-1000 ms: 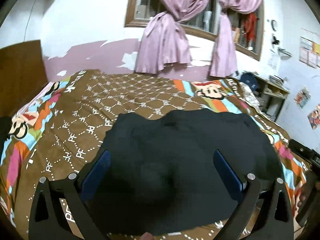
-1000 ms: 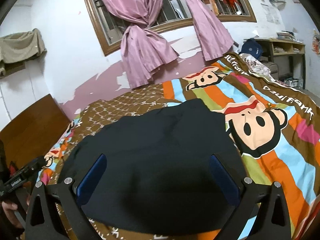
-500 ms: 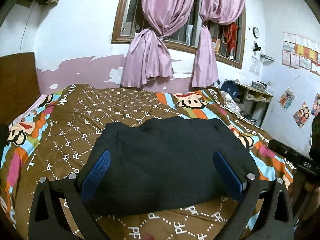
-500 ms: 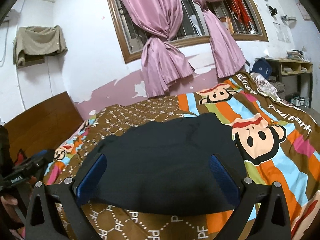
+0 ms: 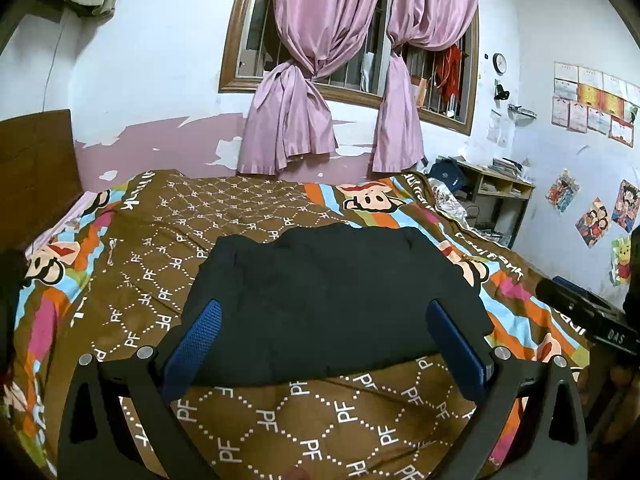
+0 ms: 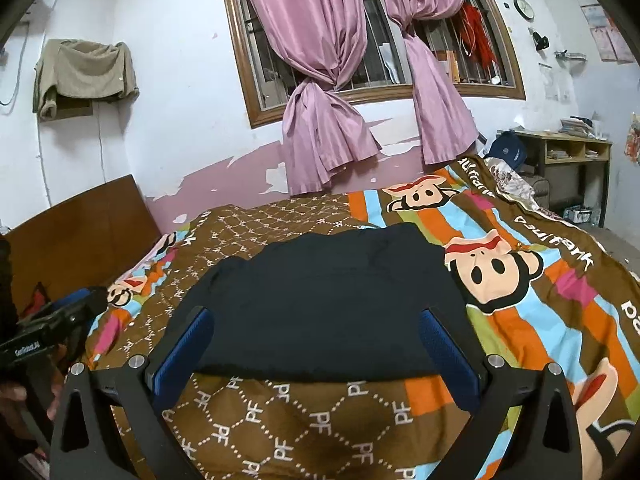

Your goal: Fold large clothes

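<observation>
Pink-curtained window [image 5: 352,40], peeling wall [image 5: 160,60]

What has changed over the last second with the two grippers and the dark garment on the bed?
Both grippers have drawn back and up from the dark garment: it filled the space between the jaws a second ago, and now bare bedspread shows in front of it. The left gripper and right gripper took hold of nothing. The jaws are open as before, and the garment lies folded in the same spot.
</observation>
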Demonstrator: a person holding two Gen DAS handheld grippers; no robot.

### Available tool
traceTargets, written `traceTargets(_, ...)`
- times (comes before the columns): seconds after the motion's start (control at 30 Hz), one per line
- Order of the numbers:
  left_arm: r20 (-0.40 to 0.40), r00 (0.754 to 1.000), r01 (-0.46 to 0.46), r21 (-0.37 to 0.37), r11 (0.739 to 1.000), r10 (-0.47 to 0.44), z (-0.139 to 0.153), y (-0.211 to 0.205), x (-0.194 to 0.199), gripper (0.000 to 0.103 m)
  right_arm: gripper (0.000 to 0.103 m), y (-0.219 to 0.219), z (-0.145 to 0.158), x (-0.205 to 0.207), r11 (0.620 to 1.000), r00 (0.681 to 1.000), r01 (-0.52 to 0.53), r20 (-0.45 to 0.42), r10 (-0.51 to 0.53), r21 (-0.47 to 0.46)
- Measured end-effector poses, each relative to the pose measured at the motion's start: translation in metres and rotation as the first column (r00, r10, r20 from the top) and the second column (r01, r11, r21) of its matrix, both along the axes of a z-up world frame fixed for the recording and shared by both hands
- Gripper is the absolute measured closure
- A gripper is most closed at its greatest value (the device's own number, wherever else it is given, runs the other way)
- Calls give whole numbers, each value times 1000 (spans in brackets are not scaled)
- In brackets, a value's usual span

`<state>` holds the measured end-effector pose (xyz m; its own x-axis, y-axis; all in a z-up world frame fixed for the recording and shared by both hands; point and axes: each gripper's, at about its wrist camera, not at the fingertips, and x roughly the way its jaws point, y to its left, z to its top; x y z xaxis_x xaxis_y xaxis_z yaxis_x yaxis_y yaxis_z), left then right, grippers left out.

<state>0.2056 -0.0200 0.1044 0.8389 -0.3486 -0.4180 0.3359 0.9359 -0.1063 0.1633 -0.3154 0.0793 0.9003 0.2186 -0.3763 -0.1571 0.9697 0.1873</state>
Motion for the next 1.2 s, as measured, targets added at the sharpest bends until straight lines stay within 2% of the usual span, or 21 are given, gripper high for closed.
traceTargets(0.23,27,1000,7,29,1000,-7,-8,5,-19,3,0,17,-3,-20,997,999,-42,30,44,-65)
traceTargets(0.43,15,1000,25,14,1000,-25,-35,6,-30,3,0,27,-20,-33,992,997,-59,49,65,-113)
traceTargets(0.5,5,1000,25,10,1000,-25,-47,5,-32,3,0,28,-29,-34,990,997,-63,34,68,-123)
traceTargets(0.7,21,1000,1,63,998,-2,-70,0,-36,3,0,27,-63,-27,992,996,-70,-66,63,-106)
traceTargets(0.83,2,1000,17,104,994,-17,-82,-5,-36,3,0,24,-71,-27,994,995,-59,-86,51,-94)
traceTargets(1.2,-18,999,28,125,992,-26,-93,-6,-37,3,0,25,-78,-25,994,992,-64,-113,53,-90)
